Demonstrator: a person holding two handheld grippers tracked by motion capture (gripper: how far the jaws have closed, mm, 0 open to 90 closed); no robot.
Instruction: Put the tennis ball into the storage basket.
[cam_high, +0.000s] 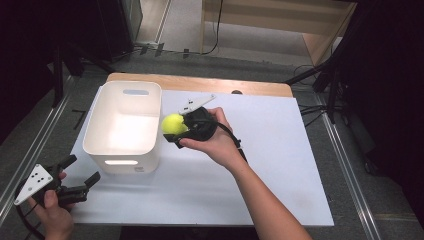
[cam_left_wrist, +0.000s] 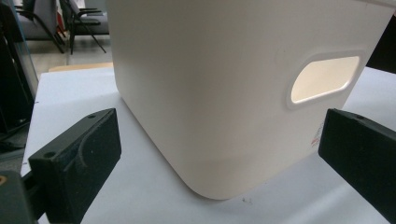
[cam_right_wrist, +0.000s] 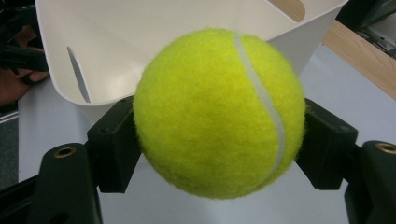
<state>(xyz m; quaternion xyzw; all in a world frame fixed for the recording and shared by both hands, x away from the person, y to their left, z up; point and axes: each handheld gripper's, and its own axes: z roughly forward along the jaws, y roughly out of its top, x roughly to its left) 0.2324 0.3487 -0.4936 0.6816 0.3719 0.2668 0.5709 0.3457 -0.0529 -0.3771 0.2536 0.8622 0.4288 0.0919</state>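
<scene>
Held just beside the white bin's (cam_high: 122, 125) rim, tennis ball (cam_right_wrist: 219, 112) pinched across its middle by right gripper (cam_right_wrist: 219, 140), likely light, springy, grippy; left gripper (cam_left_wrist: 219, 154) spread wide near bin's corner.

My left gripper (cam_left_wrist: 219, 154) points at a white bin (cam_left_wrist: 219, 93) standing on the white tabletop (cam_left_wrist: 70, 93). My two black jaws are spread wide, one at the lower left and one at the lower right, with nothing between them. The bin's rounded near corner sits just beyond the gap, touching neither jaw. To the right, a slot handle (cam_left_wrist: 325, 78) cut in the bin's wall glows bright. Far off at the upper left stand dark chairs (cam_left_wrist: 79, 23) on a grey floor.
</scene>
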